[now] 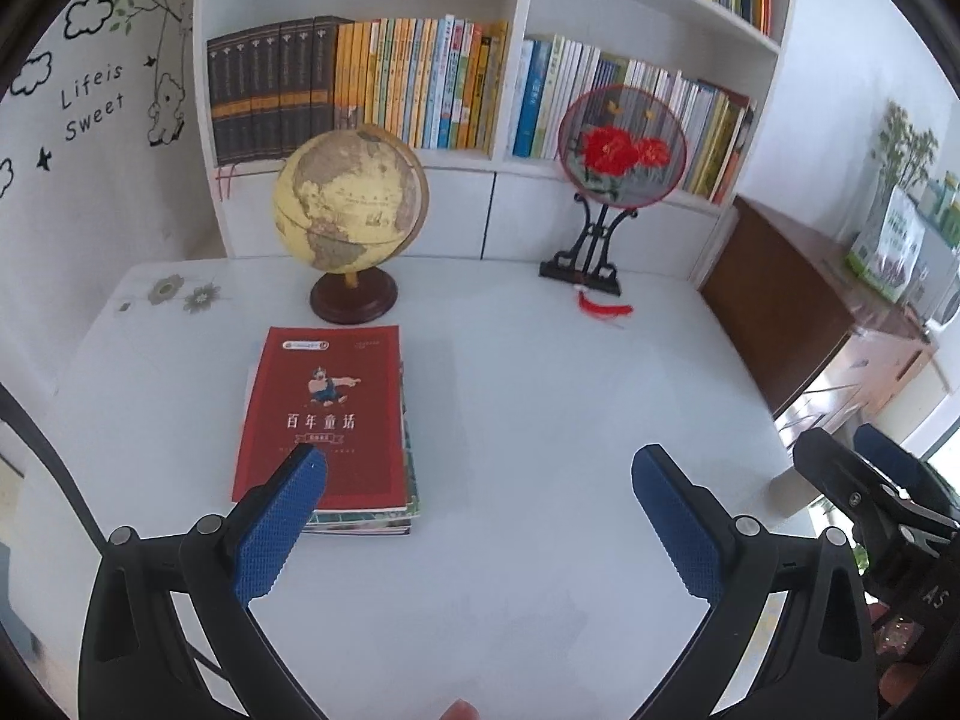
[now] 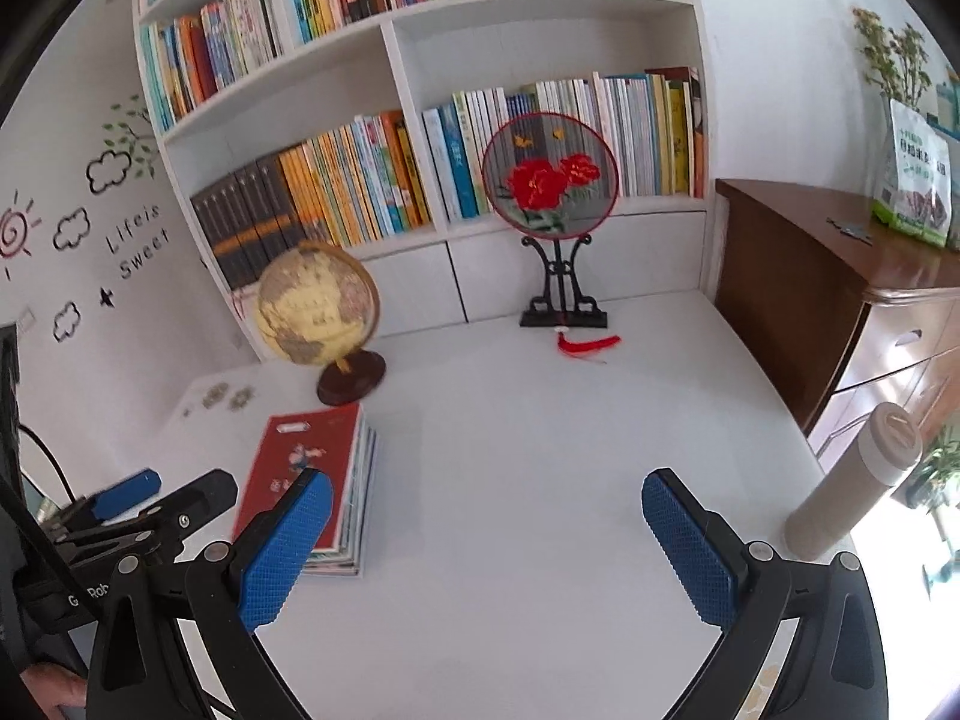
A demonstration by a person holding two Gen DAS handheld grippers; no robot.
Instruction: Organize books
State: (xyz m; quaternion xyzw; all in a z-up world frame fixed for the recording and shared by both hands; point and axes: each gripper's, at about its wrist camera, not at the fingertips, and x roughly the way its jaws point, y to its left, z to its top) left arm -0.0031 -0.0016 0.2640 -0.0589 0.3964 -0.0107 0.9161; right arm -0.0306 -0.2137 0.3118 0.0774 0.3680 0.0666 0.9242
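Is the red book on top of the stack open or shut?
Shut. The red book lies flat, front cover up, on the stack of books, its title and cartoon figure fully visible and no pages spread.

A stack of books is lying flat on my white worktop, just in front of the globe's base. Its top volume, a red book bearing a cartoon figure and gold characters, is sitting face up, its edges overhanging slightly askew.
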